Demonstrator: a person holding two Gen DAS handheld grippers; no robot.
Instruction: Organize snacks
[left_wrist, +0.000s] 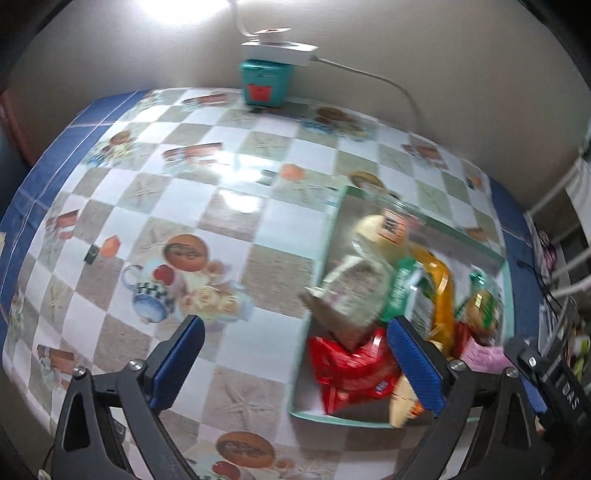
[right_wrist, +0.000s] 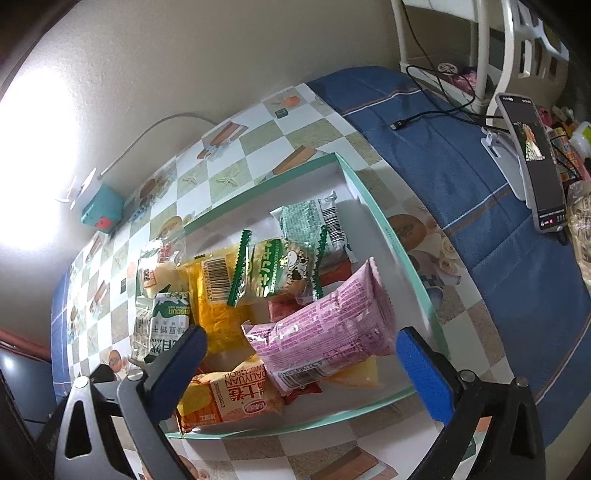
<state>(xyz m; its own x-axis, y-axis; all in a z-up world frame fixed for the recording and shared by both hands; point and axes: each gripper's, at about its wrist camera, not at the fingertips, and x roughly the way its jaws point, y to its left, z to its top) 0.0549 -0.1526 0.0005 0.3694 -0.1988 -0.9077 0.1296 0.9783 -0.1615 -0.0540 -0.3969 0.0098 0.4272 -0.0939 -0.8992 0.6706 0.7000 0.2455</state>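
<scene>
Covering the table (left_wrist: 229, 206), a checked cloth runs under both tongs; the tray (right_wrist: 373, 206) of snack packets lies right of the left tongs (left_wrist: 295, 363), directly below the right tongs (right_wrist: 301, 369). Both gape wide, gripping nothing; a pink packet (right_wrist: 325, 328) lies beneath the right pair.

Glossy plastic snack wrappers (right_wrist: 325, 325), shiny vinyl tablecloth (left_wrist: 229, 206), matt blue cloth (right_wrist: 461, 177)

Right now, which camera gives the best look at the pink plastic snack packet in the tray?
The right wrist view: the pink plastic snack packet lies sharp and whole, atop other snacks. The left wrist view is blurred and shows only a pink corner beside its tool's finger.
</scene>
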